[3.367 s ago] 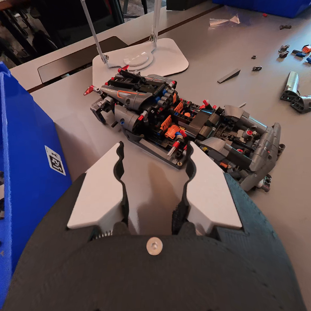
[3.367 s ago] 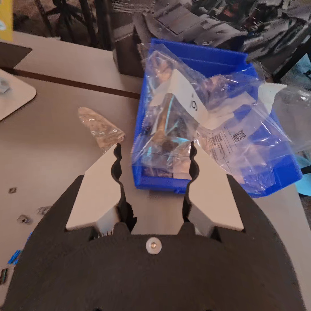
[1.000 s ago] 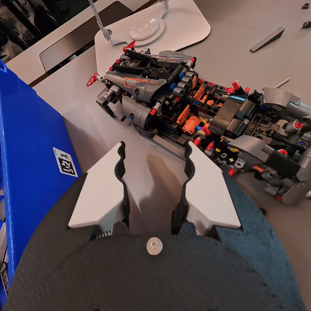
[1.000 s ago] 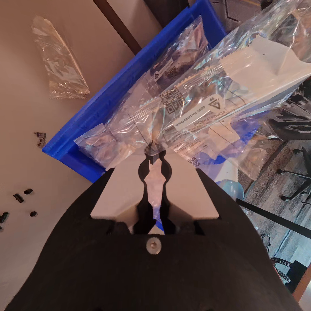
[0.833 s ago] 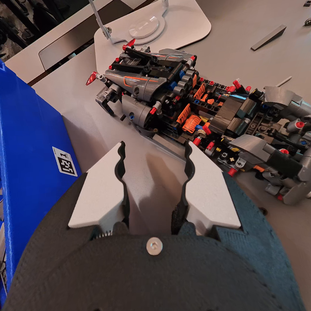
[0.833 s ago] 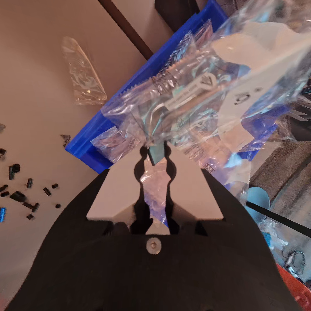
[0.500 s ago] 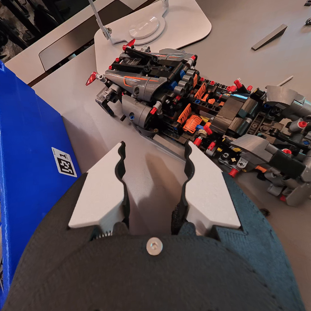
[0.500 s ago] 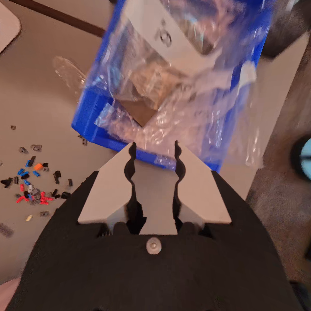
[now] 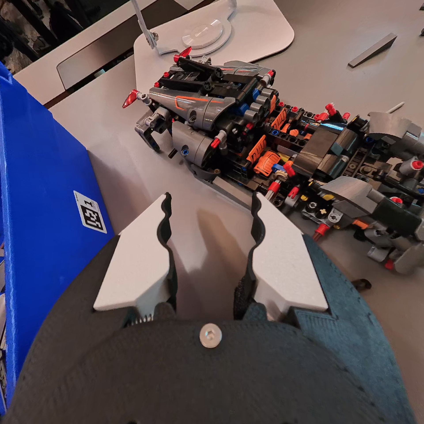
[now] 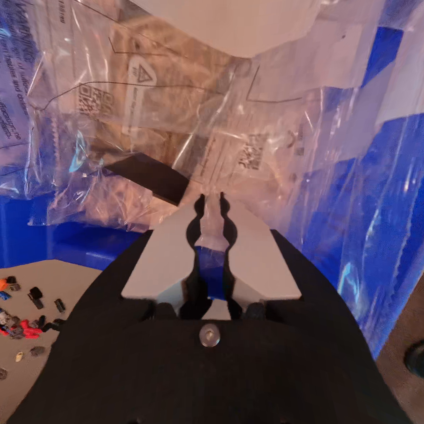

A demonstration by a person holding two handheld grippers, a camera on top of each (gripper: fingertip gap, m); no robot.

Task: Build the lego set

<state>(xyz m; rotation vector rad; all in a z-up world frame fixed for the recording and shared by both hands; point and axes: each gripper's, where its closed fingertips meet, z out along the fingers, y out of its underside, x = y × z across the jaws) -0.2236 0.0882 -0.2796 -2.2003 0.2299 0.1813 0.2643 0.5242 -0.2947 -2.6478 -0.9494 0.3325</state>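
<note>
Your lego car (image 9: 286, 146) is the big thing here and it looks well along: chassis, grey body panels, orange seats and a lot of the dark framework are together, sitting on the grey table (image 9: 344, 75) just ahead and to the right of your left gripper (image 9: 210, 199). No wheels showing on it, and there are open studs and bare red pins all over, so I'd say plenty is left. Its long axis runs diagonally, from the pointed grey end near the white stand base (image 9: 263, 29) at upper left down to the lower right edge of the left wrist view.

The blue bin (image 10: 68, 243) on your right side is piled with clear plastic bags (image 10: 160, 103), and your right gripper (image 10: 211, 195) has its tips nearly together on a fold of that plastic. It's blurry, so I can't swear which bag it is. A few loose small parts (image 10: 25, 325) lie on the table beside the bin.

Left gripper's fingers are spread wide with nothing between them.
</note>
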